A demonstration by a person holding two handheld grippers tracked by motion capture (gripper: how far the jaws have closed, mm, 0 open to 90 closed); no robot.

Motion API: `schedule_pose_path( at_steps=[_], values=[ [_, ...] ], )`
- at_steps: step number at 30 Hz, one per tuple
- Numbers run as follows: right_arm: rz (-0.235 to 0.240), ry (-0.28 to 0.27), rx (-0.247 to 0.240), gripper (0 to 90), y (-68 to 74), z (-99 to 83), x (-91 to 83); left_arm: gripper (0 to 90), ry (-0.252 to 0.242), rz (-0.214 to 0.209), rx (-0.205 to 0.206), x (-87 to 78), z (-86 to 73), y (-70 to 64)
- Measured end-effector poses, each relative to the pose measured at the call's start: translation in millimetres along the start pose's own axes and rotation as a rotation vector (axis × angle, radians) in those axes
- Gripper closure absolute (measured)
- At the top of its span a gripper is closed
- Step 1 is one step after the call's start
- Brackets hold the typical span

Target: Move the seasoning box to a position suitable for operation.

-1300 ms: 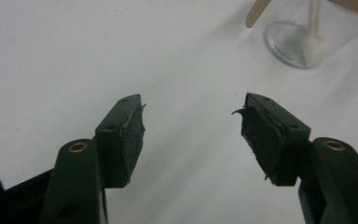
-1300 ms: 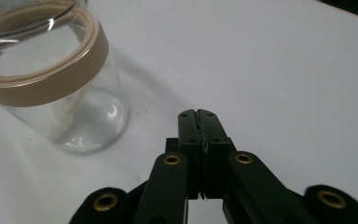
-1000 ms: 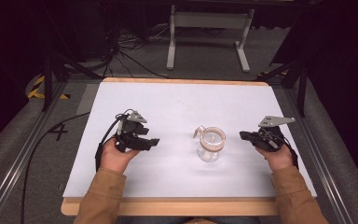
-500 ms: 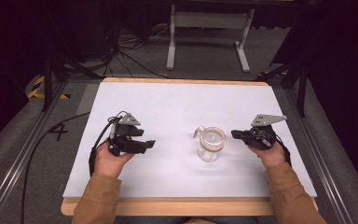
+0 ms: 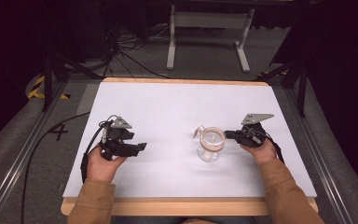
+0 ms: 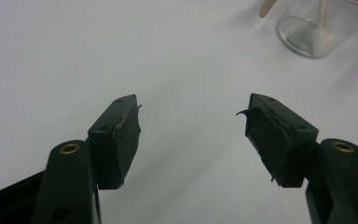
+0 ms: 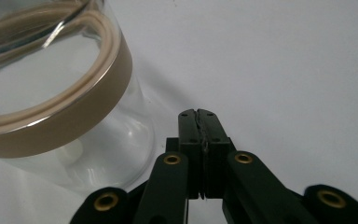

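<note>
Standing upright on the white table (image 5: 168, 107) is one clear glass jar with a tan band around its rim (image 5: 211, 144), right of centre, with a pale wooden stick (image 5: 198, 131) leaning out of it. Two grippers are in play. The right gripper (image 5: 228, 135) sits just beside the jar's rim, its fingers (image 7: 199, 122) pressed together on nothing. The left gripper (image 5: 142, 146) is well apart from the jar, fingers (image 6: 121, 135) spread wide over bare table.
</note>
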State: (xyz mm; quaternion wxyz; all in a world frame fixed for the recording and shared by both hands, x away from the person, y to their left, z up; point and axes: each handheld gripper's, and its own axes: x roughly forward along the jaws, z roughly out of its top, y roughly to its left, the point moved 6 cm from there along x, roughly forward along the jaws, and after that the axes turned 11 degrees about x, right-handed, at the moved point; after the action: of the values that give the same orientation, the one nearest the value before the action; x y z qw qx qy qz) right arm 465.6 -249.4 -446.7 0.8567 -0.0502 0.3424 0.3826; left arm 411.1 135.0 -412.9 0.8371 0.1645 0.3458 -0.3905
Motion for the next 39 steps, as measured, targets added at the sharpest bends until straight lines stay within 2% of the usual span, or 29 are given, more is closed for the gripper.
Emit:
schedule_pose_path(
  at_steps=[2, 3, 6, 7, 12, 13, 14, 19, 25, 31, 33, 39],
  values=[
    [0.004, 0.001, -0.003, 89.5, 0.4, -0.2, 1.0, 35.2, 0.002, -0.004, -0.002, 0.4, -0.5, 0.0],
    [0.007, 0.002, -0.003, 89.5, 0.7, -0.6, 2.1, 35.2, 0.004, 0.002, 0.011, 1.3, -0.6, 1.2],
    [0.009, 0.014, -0.012, 89.6, 0.9, -2.8, 5.8, 35.0, 0.008, -0.001, -0.001, 3.6, -1.1, -1.1],
    [0.01, 0.015, -0.016, 89.6, 0.8, -3.3, 6.8, 34.9, 0.017, -0.007, 0.007, 3.6, -1.5, -1.4],
    [0.026, 0.018, -0.023, 89.6, 2.1, -5.2, 12.0, 34.4, 0.017, 0.003, 0.004, 4.1, -2.5, -0.1],
    [0.029, 0.017, -0.022, 89.5, 2.4, -5.7, 13.1, 34.4, 0.008, 0.004, -0.011, 4.5, -2.6, 0.1],
    [0.037, 0.02, -0.02, 89.6, 2.8, -6.8, 14.7, 34.2, 0.017, 0.005, -0.003, 3.7, -3.1, 1.8],
    [0.052, 0.033, -0.052, 89.6, 7.0, -11.0, 22.6, 34.1, 0.024, 0.003, -0.013, 3.9, -4.2, 1.9],
    [0.059, 0.031, -0.073, 89.6, 11.4, -10.8, 24.6, 34.1, 0.02, 0.001, -0.014, 4.4, -4.1, 1.4],
    [0.061, 0.033, -0.071, 89.6, 11.4, -10.8, 24.4, 34.2, 0.02, 0.002, -0.015, 4.7, -3.9, 1.1],
    [0.057, 0.032, -0.074, 89.7, 11.6, -10.7, 24.4, 35.1, -0.001, 0.012, -0.025, 3.9, -3.0, 1.9],
    [0.074, 0.05, -0.075, 89.8, 14.6, -12.6, 22.0, 36.2, -0.003, -0.003, -0.021, 5.5, -0.3, 2.5]
  ],
)
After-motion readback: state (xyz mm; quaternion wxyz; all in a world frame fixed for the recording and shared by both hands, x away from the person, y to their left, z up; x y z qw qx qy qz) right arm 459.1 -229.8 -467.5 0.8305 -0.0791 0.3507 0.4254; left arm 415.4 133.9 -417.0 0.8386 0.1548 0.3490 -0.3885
